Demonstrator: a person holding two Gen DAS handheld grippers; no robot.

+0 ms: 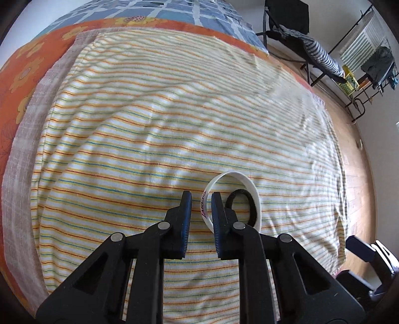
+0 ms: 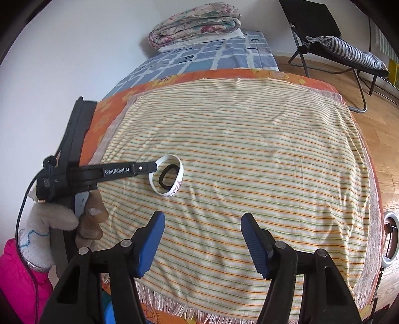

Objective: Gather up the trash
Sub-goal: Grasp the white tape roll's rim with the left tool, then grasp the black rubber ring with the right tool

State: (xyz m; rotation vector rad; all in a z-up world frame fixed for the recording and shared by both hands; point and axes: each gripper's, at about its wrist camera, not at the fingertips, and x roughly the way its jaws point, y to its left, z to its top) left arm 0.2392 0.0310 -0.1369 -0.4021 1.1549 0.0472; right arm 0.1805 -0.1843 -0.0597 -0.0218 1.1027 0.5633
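Observation:
A white wristband (image 1: 253,185) with purple lettering lies on the striped cloth (image 1: 149,124) over the bed, and a small black ring (image 1: 252,208) sits inside it. My left gripper (image 1: 201,199) points down at the band's near-left edge, one finger inside the loop and one outside, shut on the band's wall. In the right wrist view the left gripper (image 2: 154,166) reaches in from the left and meets the wristband (image 2: 174,189) at its rim; the black ring (image 2: 162,178) lies within. My right gripper (image 2: 202,221) hovers open nearer the cloth's fringed edge, with nothing between its fingers.
A gloved hand (image 2: 49,224) holds the left gripper beside a pink garment (image 2: 15,274). A folded quilt (image 2: 194,22) lies at the bed's far end. A black folding chair (image 2: 324,37) with striped fabric stands on the wood floor (image 2: 384,124) to the right; a ring light (image 2: 391,239) is close by.

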